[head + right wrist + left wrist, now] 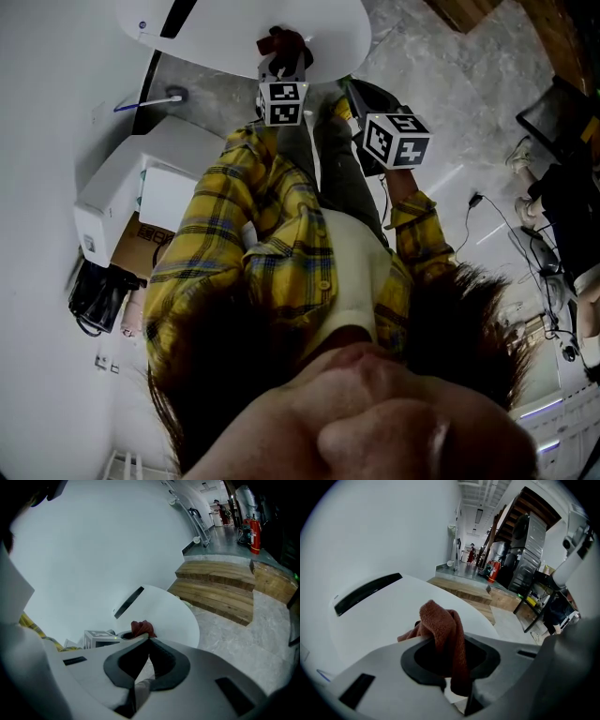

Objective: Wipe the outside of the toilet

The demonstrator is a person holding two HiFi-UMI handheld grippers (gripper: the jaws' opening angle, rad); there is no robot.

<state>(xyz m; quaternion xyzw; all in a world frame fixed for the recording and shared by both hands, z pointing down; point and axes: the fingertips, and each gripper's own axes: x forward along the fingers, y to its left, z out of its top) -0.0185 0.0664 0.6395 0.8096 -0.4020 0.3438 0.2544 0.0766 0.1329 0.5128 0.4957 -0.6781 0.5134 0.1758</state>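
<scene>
Fingers of left gripper clamped on rust-red cloth, bunched above the tips and hanging down between the pads. Fingers of right gripper pressed together at the tips, holding nothing.

Cloth held at the near edge of the white toilet, over its smooth rounded top; touching or not, cannot tell. Long black slot across the far part of that top. Plain white wall right behind.

Underfoot, grey veined stone floor. Past the toilet, low wooden steps, then a long corridor with a red extinguisher and dark racks along one side.

Left of the toilet in the head view, a white box against the wall, a brown carton below it, and a black bag just beside. Off to the right, a thin cable trailing over the floor.

Much of the head view blocked by a yellow plaid shirt and dark hair. Both marker cubes side by side above the shirt, left cube nearer the toilet. Lower half of each gripper view filled by that gripper's own grey body.
</scene>
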